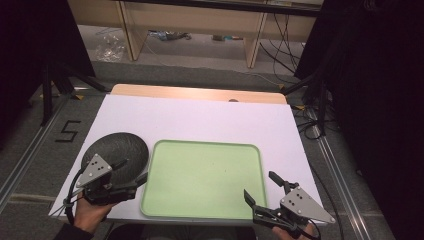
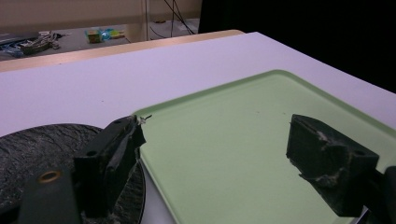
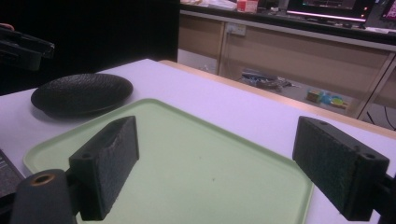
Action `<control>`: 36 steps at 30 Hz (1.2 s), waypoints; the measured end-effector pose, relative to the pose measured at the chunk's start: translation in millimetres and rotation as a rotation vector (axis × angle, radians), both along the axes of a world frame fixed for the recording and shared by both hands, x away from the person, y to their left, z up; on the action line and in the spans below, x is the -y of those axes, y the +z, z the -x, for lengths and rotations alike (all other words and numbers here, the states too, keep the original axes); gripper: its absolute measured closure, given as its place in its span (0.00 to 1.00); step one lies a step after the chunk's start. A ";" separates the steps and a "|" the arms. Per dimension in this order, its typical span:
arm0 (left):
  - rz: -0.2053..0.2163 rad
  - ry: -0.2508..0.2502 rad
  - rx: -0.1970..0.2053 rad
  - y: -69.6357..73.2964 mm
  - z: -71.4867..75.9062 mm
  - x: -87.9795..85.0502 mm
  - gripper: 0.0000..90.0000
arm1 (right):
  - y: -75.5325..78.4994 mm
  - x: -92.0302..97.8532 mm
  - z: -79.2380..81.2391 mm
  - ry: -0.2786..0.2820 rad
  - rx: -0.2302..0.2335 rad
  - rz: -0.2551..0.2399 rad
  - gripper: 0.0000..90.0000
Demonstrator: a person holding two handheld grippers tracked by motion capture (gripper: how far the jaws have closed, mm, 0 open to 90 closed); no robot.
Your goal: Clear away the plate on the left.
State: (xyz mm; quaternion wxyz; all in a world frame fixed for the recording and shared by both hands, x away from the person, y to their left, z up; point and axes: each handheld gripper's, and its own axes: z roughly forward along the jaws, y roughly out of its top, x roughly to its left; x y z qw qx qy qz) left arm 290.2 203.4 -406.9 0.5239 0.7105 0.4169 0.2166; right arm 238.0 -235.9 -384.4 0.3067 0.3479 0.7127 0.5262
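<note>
A pale green tray (image 1: 202, 177) lies empty at the front middle of the white table. Left of it rests a round black plate (image 1: 116, 152), touching or nearly touching the tray's left rim. My left gripper (image 1: 131, 172) hovers over the plate's near edge, pointing right toward the tray, jaws open and empty. In the left gripper view, the left gripper (image 2: 219, 154) spans the tray (image 2: 224, 140), with the plate (image 2: 37, 154) at lower left. My right gripper (image 1: 262, 187) is open over the tray's front right corner. The right gripper view shows the right gripper (image 3: 219, 158) empty above the tray (image 3: 196, 163), with the plate (image 3: 81, 93) beyond.
The white table top (image 1: 200, 120) has a wooden strip (image 1: 200, 93) along its far edge. Cables (image 1: 310, 125) lie on the floor to the right. A black "5" mark (image 1: 67, 131) sits on the floor at left. Wooden shelving (image 1: 195, 20) stands behind.
</note>
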 end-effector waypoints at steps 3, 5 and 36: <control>-0.002 0.007 -0.007 -0.7 -0.8 -0.5 0.19 | 0.5 0.3 -0.1 0.000 -0.002 0.000 0.17; -0.006 0.009 -0.003 -0.6 -1.2 -1.0 0.19 | 0.3 0.4 0.1 0.000 0.002 0.000 0.17; 0.037 0.289 -0.288 -17.6 -42.1 -49.1 0.22 | -0.3 -2.1 0.0 0.012 0.003 0.000 0.17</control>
